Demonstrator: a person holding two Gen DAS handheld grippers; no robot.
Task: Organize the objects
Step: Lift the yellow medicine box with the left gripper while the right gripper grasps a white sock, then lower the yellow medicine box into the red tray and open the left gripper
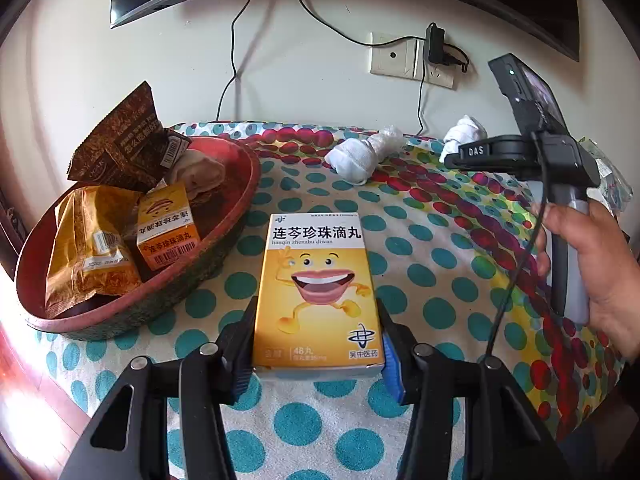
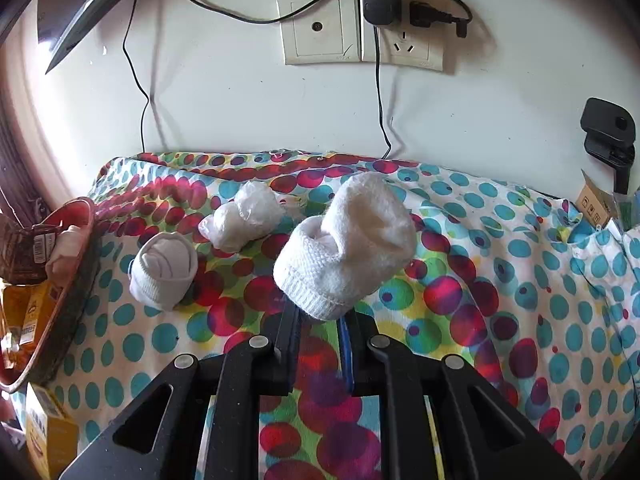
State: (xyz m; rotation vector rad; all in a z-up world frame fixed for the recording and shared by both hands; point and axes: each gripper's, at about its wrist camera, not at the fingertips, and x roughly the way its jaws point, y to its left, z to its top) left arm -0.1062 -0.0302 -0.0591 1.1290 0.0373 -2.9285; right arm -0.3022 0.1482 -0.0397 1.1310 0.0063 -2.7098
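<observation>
The left claw grips a yellow medicine box by its long sides; the carton is flat and rectangular, with a white band of Chinese lettering above a cartoon of a laughing mouth, and its far end points toward the desk's back edge. The right claw is closed on the ribbed cuff of a rolled white knit sock, soft and fuzzy, lifted off the cloth. Near the desk's left edge sits a red oval woven basket holding a matching small box and crinkled gold and brown foil packets. Two more white sock bundles lie toward the back edge, one wrapped in clear plastic. A polka-dot cloth in teal, red and yellow covers the desk. Behind it are a white wall, sockets with cables and a monitor.
</observation>
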